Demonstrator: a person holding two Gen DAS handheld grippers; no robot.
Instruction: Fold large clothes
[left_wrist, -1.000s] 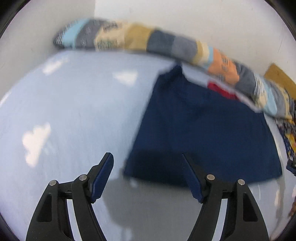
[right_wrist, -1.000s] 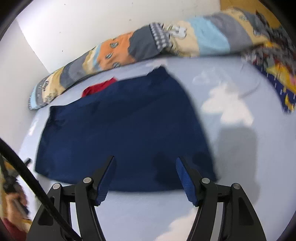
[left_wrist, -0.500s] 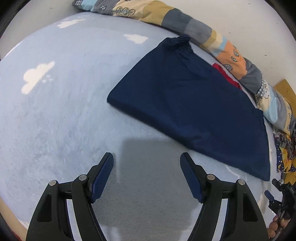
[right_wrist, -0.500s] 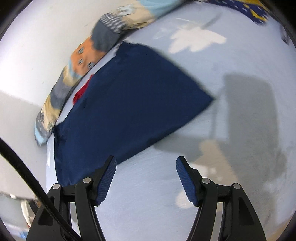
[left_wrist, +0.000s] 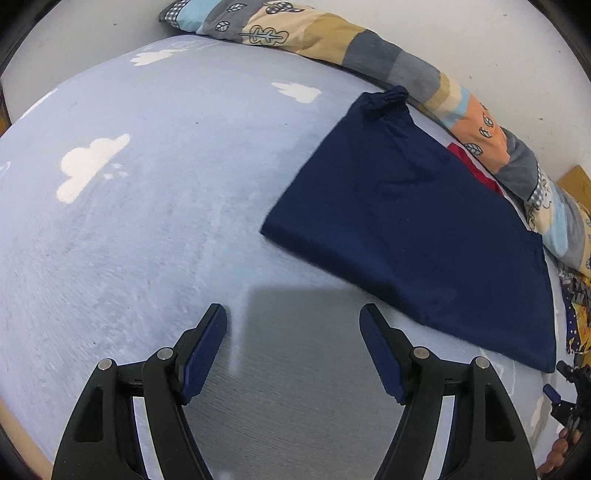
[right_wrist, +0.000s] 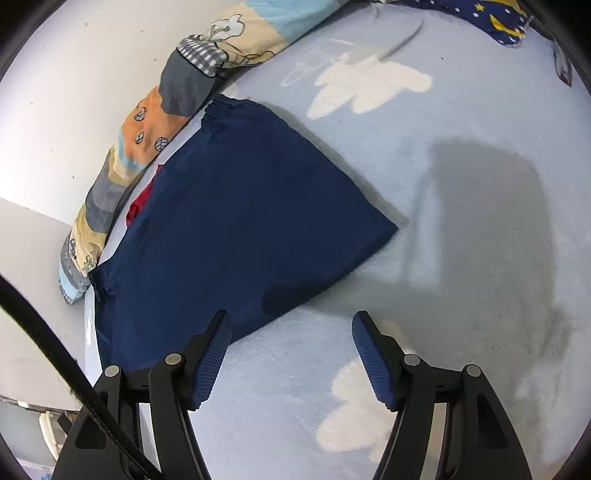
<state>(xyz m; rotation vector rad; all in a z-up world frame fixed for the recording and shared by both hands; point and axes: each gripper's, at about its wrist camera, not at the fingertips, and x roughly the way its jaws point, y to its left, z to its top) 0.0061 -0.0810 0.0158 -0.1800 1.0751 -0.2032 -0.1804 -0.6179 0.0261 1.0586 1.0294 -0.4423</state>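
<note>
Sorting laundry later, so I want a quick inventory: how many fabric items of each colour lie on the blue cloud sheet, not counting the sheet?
Navy folded garment: 1
Red garment, mostly hidden behind it: 1
Patchwork bolster pillow along the wall: 1
Star-print navy fabric at the edge: 1
Total: 4
</note>
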